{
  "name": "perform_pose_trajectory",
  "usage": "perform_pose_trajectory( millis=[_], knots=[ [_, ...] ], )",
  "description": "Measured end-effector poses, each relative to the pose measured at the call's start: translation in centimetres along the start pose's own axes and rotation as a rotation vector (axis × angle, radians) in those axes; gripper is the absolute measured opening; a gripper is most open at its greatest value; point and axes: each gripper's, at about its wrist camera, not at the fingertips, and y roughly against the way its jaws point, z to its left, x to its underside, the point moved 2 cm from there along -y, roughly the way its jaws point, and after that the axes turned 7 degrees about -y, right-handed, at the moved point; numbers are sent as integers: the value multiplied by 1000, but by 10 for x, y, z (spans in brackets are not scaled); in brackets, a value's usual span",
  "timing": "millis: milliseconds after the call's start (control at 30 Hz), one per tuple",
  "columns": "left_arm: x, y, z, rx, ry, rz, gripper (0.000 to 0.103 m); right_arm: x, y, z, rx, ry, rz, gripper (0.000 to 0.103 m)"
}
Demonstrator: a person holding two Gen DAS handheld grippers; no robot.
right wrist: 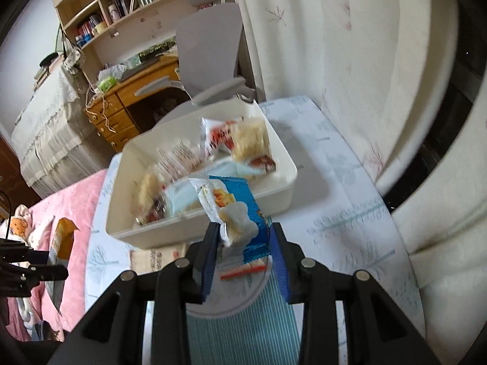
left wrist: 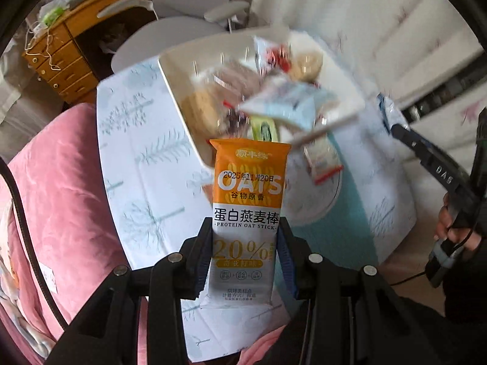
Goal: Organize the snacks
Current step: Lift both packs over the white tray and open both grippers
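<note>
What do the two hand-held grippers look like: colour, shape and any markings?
Both the left hand-held gripper and the right hand-held gripper have black angular frames with round silver bolts and blue ribbed fingers. In the left wrist view, the right one shows white lettering, a dark cable and the holder's hand.

A grey chair (right wrist: 210, 48) stands beside a wooden desk (right wrist: 134, 103).

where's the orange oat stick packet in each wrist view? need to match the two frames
Left wrist: orange oat stick packet stands centre frame, upright, clamped between the left gripper fingers.
Right wrist: the same packet at the far left edge, small, held by the left gripper, over the pink bedding.
Shared landmark: the white snack bin on the tree-print tablecloth.
</note>
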Motion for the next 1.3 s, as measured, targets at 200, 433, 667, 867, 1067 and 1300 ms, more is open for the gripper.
perform_pose_trajectory(
  millis=[200, 433, 667, 867, 1067, 1300],
  knots=[
    [-35, 9, 4, 6, 54, -71, 38, -31, -10, 0, -36, 14, -27, 33],
    [-70, -8, 13, 3, 125, -114, 39, -52, -27, -5, -79, 31, -39, 34],
    [-98, -29, 18, 11, 187, -161, 41, -63, -47, -11, -123, 47, -46, 35],
    [-100, -41, 19, -9, 268, -154, 74, -62, -73, -18, -107, 30, 39, 59],
    [-82, -44, 21, -33, 312, -112, 78, -59, -73, -28, -127, -12, 69, 60],
    [-51, -37, 14, -56, 299, -106, 79, -51, -60, -35, -121, -51, 79, 66]
  ],
)
